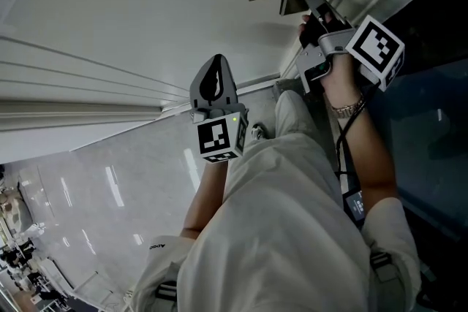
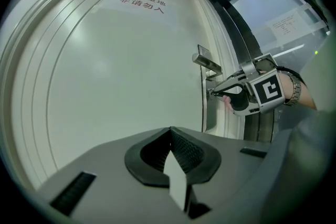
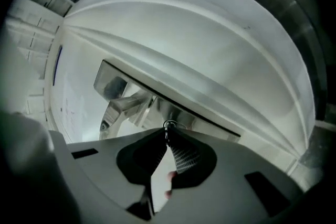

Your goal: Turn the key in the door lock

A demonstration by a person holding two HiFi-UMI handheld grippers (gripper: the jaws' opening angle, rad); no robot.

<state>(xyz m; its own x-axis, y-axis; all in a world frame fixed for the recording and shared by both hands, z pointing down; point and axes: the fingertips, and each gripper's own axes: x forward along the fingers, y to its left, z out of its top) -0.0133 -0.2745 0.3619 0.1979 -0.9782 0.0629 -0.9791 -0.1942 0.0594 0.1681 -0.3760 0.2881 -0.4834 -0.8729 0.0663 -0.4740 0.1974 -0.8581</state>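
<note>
White door carries the lever handle at its latch edge. The left gripper is held back, jaws together, empty. The right gripper is clamped on the key just below the handle. The roll should be held to the lock's axis, without pulling.

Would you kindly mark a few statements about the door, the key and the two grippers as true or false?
1. The right gripper is shut on the small metal key. True.
2. The left gripper grips the silver lever door handle. False: it is shut on nothing and held away from the white door.
3. In the left gripper view, the handle sits above the key. True.
4. The metal wristband is on the left wrist. False: it is on the right wrist.
</note>
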